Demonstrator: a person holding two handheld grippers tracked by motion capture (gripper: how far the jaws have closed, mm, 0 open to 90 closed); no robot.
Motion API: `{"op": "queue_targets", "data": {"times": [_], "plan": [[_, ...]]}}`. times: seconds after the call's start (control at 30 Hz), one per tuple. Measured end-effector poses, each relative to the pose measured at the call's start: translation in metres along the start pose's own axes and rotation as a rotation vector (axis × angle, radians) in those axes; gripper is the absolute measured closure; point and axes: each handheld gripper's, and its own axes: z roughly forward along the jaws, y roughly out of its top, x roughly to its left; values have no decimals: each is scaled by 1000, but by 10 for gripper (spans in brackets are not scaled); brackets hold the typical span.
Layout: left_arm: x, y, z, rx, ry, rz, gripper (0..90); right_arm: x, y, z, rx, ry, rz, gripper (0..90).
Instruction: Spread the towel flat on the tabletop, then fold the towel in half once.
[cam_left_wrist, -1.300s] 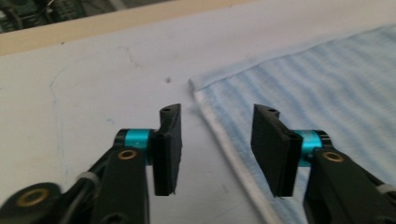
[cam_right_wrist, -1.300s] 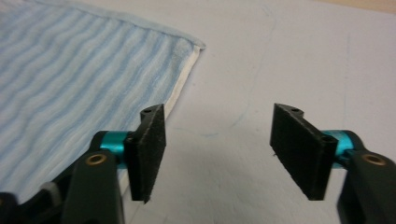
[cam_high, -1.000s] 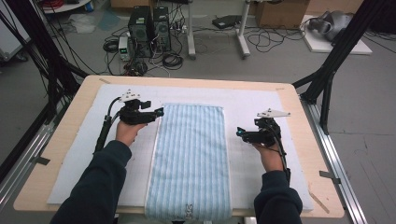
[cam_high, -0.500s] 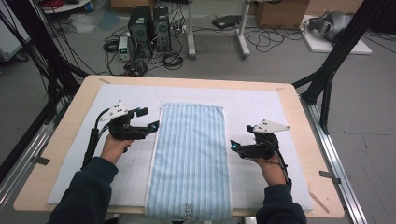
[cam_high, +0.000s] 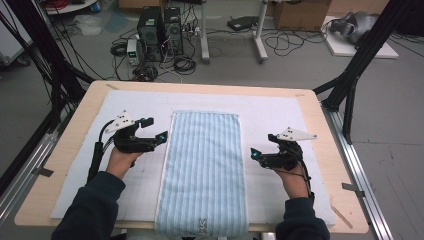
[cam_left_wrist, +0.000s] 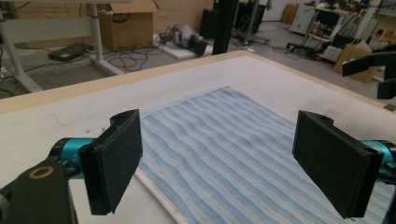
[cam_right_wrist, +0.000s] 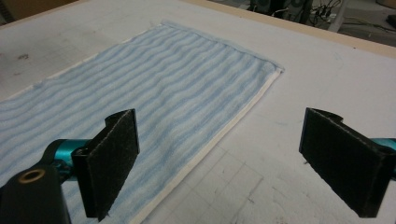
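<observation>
A light blue striped towel lies flat along the middle of the table, and its near end hangs over the front edge. My left gripper hovers just off the towel's left hem, pointing toward it. Its jaws have just been opening and stand open with nothing between them; the towel lies beyond them. My right gripper is a little right of the towel's right hem. Its jaws have also been opening and are open and empty, with the towel ahead to the left.
A white gridded mat covers the wooden table. Black frame posts stand at the table's corners. Computers and cables lie on the floor beyond the far edge.
Both hands have drawn away from the towel's hems: the left gripper went left, the right gripper went right and nearer. The towel stays flat.
</observation>
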Motion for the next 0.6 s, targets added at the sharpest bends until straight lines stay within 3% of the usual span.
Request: {"op": "queue_targets", "data": {"times": [0.27,0.6], "plan": [[-2,0,0,37,32,13,166,1,0,-4,-14,-11,-3,113],[2,-3,4,58,60,-18,173,0,-3,1,-3,-19,16,113]]}}
